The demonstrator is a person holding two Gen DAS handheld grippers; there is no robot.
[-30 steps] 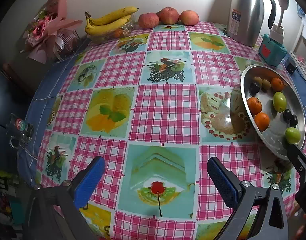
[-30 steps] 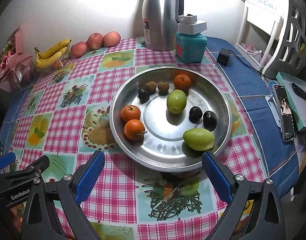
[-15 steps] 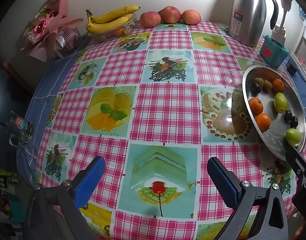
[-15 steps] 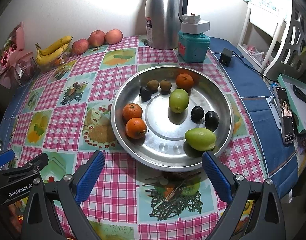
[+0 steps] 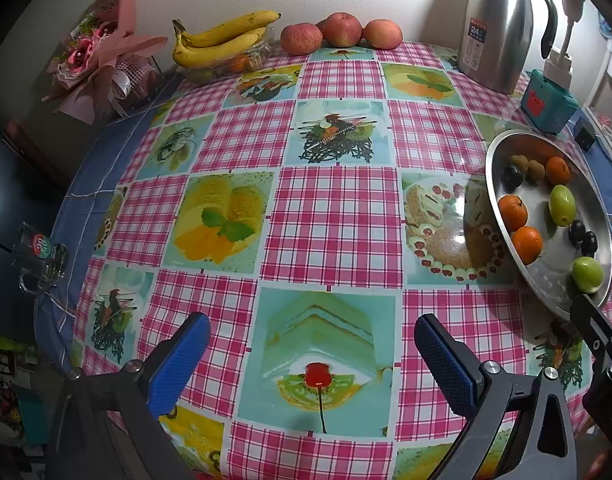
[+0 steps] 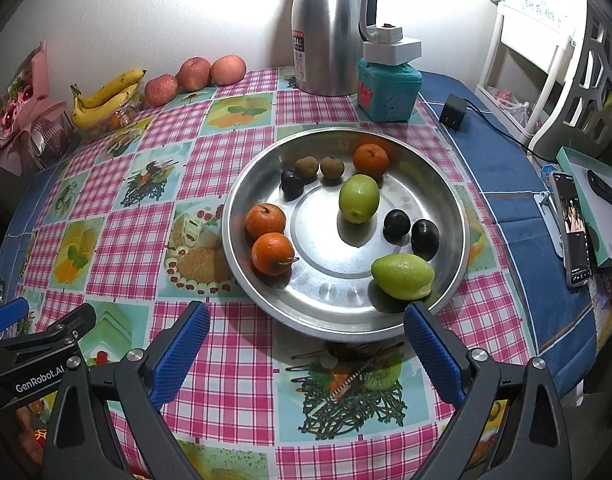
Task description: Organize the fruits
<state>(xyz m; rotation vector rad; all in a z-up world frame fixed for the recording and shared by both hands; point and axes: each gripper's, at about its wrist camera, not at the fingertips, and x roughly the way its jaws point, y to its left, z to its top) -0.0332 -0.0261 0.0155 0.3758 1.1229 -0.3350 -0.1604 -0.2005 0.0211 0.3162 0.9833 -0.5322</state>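
Observation:
A round steel tray (image 6: pixel 442 184) holds three oranges (image 6: pixel 265 220), two green fruits (image 6: pixel 359 198), three dark plums (image 6: pixel 397 222) and two small brown fruits (image 6: pixel 306 166). The tray (image 5: pixel 506 152) also shows at the right of the left wrist view. My right gripper (image 6: pixel 306 344) is open and empty, just short of the tray's near rim. My left gripper (image 5: pixel 306 356) is open and empty over the checked tablecloth, left of the tray. Bananas (image 5: pixel 222 38) and three apples (image 5: pixel 342 32) lie at the table's far edge.
A steel thermos (image 6: pixel 326 28) and a teal box (image 6: pixel 388 88) stand behind the tray. A pink bouquet (image 5: pixel 102 56) sits far left. A glass mug (image 5: pixel 38 256) stands at the left edge. A phone (image 6: pixel 574 228) and a black adapter (image 6: pixel 454 112) lie right.
Both grippers have drawn back slightly, so the table and tray sit a little farther off. Both stay open and empty. No fruit has moved.

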